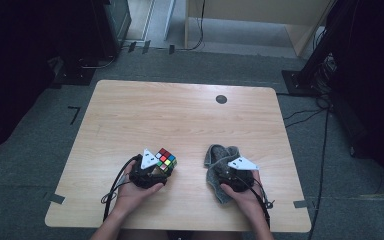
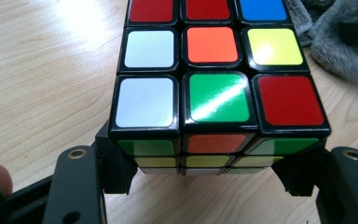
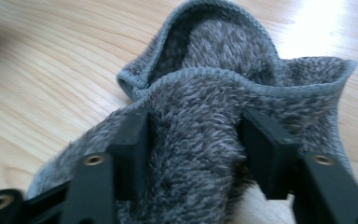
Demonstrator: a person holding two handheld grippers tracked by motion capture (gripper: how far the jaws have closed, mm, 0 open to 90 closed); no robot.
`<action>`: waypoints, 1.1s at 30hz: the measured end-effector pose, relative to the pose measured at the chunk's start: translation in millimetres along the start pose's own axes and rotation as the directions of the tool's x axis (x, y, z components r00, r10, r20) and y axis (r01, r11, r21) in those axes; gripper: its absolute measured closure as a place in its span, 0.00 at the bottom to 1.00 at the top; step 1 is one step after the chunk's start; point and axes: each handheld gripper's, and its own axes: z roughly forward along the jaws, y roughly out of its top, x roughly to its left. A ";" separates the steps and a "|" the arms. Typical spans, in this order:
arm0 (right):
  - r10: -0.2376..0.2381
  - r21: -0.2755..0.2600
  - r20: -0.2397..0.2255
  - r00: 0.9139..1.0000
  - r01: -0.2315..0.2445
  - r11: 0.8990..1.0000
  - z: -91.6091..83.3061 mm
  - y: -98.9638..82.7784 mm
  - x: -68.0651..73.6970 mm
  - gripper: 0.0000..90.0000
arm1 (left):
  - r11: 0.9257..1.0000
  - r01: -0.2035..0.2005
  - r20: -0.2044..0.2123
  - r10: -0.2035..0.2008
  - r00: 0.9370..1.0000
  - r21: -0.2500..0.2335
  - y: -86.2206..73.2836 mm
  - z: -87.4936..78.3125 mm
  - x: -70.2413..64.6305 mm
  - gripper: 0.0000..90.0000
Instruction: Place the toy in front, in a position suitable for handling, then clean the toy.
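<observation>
Two hand-held grippers work side by side near the front edge of a pale wooden counter [image 1: 180, 115]. On the person's left side, the left gripper [image 1: 152, 172] has its jaws clamped on the lower sides of a scrambled puzzle cube [image 2: 216, 77]. The cube sits square between the jaws with one corner pointing away toward the counter's far right; as a cube it has no long axis. Its upper face shows white, green and red squares nearest the camera.

Just to the right, a rumpled grey towel [image 3: 205, 140] lies on the counter, its long axis running from the near edge away toward the middle, its hemmed edge curling upward. The right gripper [image 1: 236, 176] rests on it, jaws partly apart with a thick fold of pile bunched between them and touching both inner faces. Cube and towel lie near each other without touching. A small dark round disc [image 1: 221, 99] sits far back, well apart from both.
</observation>
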 end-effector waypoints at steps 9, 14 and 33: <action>-0.056 -0.015 0.042 0.998 0.057 0.998 2.9 -4.9 3.8 0.65 | 1.000 -0.003 0.018 0.003 1.000 -0.020 -4.4 -7.3 5.4 0.38; -0.015 -0.016 0.042 0.999 0.016 1.000 2.2 -5.2 2.5 0.67 | 0.999 0.003 0.040 -0.001 0.999 -0.039 -2.2 -8.3 4.9 0.38; 0.053 -0.122 0.015 0.998 -0.050 0.991 -8.0 -2.1 -1.6 0.82 | 0.998 -0.025 0.037 0.027 0.999 -0.066 2.8 -10.3 8.5 0.38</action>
